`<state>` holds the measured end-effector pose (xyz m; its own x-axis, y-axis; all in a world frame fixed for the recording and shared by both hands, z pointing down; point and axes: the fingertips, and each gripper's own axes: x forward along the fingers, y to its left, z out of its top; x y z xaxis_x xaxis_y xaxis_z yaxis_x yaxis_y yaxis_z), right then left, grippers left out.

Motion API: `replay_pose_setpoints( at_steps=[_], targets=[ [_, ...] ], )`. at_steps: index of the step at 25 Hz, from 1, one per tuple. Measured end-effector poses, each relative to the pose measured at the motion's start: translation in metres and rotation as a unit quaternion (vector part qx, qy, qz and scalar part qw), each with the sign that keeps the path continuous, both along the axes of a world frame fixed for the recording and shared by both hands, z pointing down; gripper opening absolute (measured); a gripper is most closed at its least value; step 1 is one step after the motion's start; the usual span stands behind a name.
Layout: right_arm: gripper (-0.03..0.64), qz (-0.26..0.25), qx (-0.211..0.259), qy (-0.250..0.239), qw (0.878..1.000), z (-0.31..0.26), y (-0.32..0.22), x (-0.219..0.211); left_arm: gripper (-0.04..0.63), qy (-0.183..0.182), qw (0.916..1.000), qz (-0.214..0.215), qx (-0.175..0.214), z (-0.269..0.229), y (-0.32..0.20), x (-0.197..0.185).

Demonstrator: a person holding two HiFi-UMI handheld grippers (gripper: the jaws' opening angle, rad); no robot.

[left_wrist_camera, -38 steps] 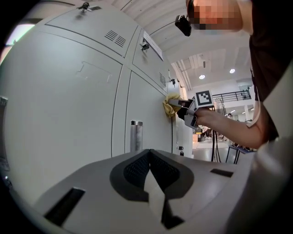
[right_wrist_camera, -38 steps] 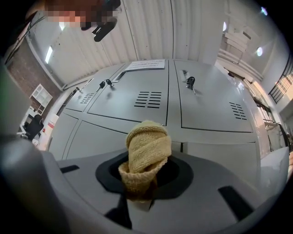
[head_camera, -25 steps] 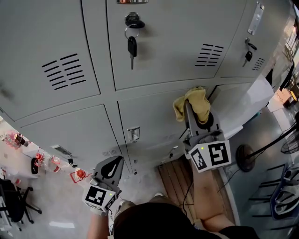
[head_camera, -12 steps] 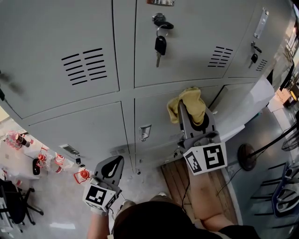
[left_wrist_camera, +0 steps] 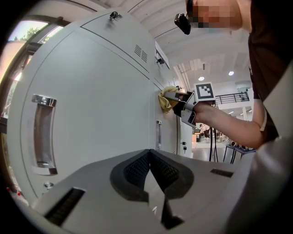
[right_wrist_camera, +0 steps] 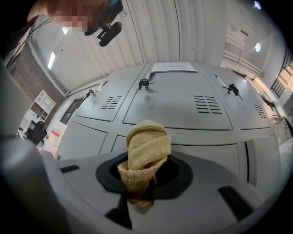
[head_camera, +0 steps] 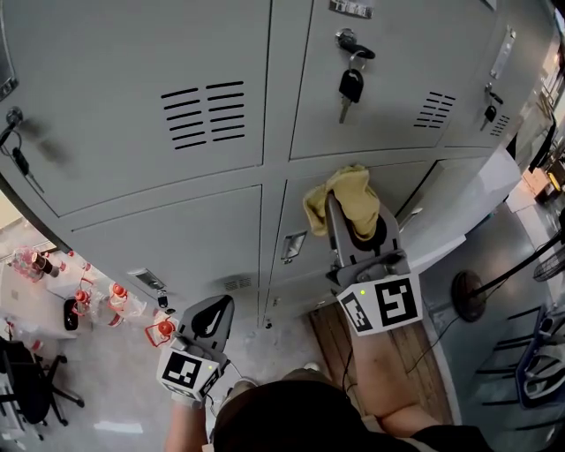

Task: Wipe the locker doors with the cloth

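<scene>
Print on the label plate (head_camera: 350, 7) is too small for us to read. Arm outstretched, the right gripper (head_camera: 357, 219) clamps the cloth (head_camera: 346, 187) against a lower locker door (head_camera: 296, 212). The left gripper (head_camera: 208, 318) hangs low, jaws together, empty.

Red-capped bottles (head_camera: 117, 296) stand on the floor (head_camera: 106, 380); a wooden board (head_camera: 325, 334) and round black base (head_camera: 465, 291) lie rightward.

Yellow cloth (head_camera: 346, 202), grey locker doors (head_camera: 159, 106)
</scene>
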<state>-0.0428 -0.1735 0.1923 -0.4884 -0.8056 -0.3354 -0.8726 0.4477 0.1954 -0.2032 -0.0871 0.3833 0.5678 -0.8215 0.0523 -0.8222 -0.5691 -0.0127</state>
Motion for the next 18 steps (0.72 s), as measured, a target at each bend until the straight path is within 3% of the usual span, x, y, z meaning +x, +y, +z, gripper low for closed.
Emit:
replay_pose_setpoints(
  at_steps=[18],
  targets=[
    [0.104, -0.049, 0.011, 0.013, 0.999, 0.006, 0.02, -0.067, 0.009, 0.003, 0.9997, -0.023, -0.012, 0.012, 0.021, -0.04]
  ],
)
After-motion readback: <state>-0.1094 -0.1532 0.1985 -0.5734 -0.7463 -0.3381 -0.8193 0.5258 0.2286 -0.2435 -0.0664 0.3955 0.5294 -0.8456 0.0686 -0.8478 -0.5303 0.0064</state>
